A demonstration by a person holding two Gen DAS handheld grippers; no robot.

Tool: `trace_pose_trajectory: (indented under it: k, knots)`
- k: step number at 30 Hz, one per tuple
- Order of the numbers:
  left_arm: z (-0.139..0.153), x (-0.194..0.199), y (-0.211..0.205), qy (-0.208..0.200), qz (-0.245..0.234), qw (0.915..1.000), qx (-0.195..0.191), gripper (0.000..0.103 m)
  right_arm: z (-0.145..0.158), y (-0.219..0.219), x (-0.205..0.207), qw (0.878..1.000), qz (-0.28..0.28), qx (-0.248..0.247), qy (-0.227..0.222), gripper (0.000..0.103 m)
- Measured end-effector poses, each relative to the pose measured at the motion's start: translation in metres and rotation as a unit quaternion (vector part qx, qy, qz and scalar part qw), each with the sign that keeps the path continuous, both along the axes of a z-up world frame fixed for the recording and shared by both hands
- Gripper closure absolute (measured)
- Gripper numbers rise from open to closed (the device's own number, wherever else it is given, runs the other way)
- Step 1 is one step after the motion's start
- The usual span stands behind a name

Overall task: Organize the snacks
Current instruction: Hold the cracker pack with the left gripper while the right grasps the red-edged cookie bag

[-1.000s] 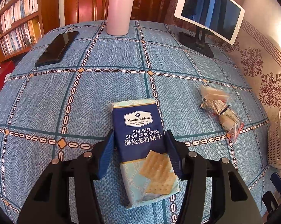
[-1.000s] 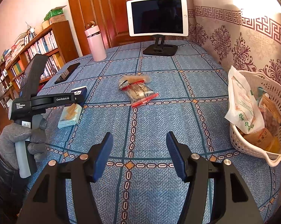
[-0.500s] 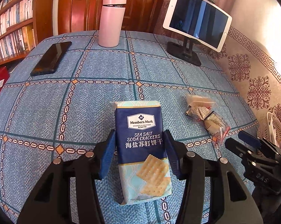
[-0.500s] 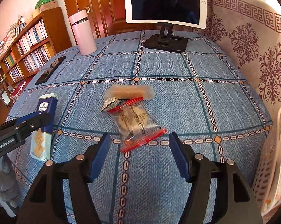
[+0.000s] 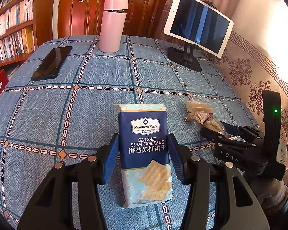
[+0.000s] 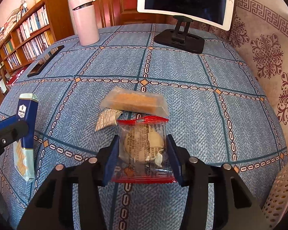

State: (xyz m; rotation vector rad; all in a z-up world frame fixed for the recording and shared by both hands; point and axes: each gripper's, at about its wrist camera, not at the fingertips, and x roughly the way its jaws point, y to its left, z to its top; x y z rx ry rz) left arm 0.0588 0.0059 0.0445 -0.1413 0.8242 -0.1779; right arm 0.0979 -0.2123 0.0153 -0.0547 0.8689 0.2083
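Left gripper clamps the navy-and-pale-blue soda cracker packet, tilted up off the blue patterned tablecloth with its lower end hidden behind the fingers. Right gripper has just been closing, blue pads against the sides of the clear red-edged pastry packet; a firm squeeze is hard to confirm. Just beyond that packet lie a clear-wrapped tan bar and a half-hidden silvery wrapper. A white perforated basket is cut off at the frame's right edge
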Motion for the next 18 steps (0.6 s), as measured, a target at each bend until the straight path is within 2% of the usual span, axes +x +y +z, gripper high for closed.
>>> trace_pose_trajectory:
  k: [3, 13, 15, 18]
  knots:
    - [-0.001, 0.0, -0.001, 0.002, -0.001, 1.0, 0.001, 0.051, 0.001, -0.003, -0.008, 1.0, -0.006, 0.008, 0.0, 0.059]
    - [-0.001, 0.0, -0.002, 0.003, -0.007, 1.0, -0.001, 0.051, 0.024, -0.016, -0.051, 0.998, -0.017, 0.048, -0.025, 0.059]
    - [0.001, -0.001, -0.003, 0.0, -0.009, 1.0, -0.001, 0.058, 0.031, -0.019, -0.06, 0.998, -0.021, 0.057, -0.032, 0.059]
    - [0.004, -0.003, -0.005, -0.005, -0.012, 0.9999, -0.003, 0.058, 0.041, -0.025, -0.073, 0.996, -0.026, 0.066, -0.044, 0.059]
